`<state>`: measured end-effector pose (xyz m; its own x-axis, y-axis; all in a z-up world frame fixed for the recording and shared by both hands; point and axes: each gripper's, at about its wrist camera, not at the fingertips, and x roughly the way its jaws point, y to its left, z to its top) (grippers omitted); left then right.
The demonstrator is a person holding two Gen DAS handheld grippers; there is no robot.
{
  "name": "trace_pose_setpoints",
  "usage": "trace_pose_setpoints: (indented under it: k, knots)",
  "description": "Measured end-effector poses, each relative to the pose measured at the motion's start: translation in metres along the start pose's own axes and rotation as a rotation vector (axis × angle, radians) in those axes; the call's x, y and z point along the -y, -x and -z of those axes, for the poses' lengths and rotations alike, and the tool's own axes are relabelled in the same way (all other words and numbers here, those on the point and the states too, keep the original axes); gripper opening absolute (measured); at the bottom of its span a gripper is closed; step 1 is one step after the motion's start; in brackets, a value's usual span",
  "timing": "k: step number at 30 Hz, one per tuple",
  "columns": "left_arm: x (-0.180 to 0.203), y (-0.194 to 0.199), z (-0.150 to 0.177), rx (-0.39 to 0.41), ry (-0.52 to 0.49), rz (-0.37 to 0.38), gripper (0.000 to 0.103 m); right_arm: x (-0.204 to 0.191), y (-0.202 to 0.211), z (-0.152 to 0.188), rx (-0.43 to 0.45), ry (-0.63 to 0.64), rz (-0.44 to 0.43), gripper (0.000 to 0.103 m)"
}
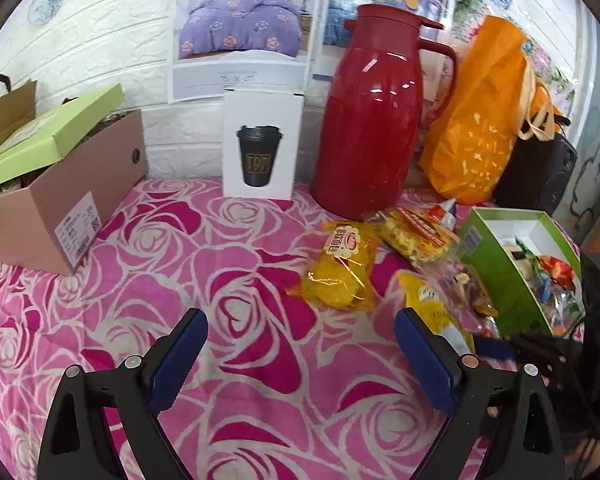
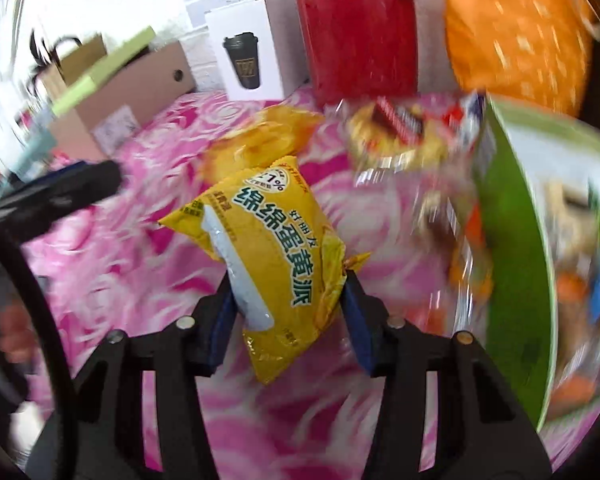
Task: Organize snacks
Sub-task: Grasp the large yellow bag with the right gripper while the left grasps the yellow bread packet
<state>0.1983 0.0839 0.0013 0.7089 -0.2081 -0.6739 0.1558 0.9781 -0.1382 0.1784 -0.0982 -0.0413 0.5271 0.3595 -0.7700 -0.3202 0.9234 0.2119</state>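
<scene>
Your right gripper (image 2: 286,300) pinches the yellow pack (image 2: 276,256) between both fingers; your left gripper (image 1: 300,344) gapes wide, holding nothing.

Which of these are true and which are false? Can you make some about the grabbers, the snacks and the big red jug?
1. The right gripper is squeezing a yellow snack packet. True.
2. The left gripper is holding a snack too. False: it is open with nothing between its fingers.
3. The red jug is lying on its side. False: it stands upright.
4. The green box already has snacks inside. True.
5. The white cup box stands left of the red jug. True.
</scene>
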Motion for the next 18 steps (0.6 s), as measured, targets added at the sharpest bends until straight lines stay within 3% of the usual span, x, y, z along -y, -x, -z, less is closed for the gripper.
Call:
trace_pose_setpoints:
  k: [4, 9, 16, 17, 18]
  knots:
    - [0.014, -0.008, -0.004, -0.004, -0.05, -0.004, 0.096, -0.018, 0.014, 0.03, -0.029, 0.013, -0.049, 0.054]
    - [0.031, -0.04, -0.023, -0.018, -0.076, 0.006, 0.096, -0.027, 0.027, 0.05, -0.032, 0.043, -0.027, 0.056]
    - [0.055, -0.103, -0.037, -0.107, -0.166, -0.075, 0.096, -0.024, 0.034, 0.062, -0.061, 0.099, -0.014, 0.058]
    - [0.055, -0.108, -0.037, -0.121, -0.165, -0.067, 0.09, -0.025, 0.035, 0.063, -0.062, 0.118, -0.011, 0.059]
    - [0.054, -0.113, -0.036, -0.141, -0.162, -0.053, 0.076, -0.026, 0.035, 0.063, -0.065, 0.128, -0.011, 0.059]
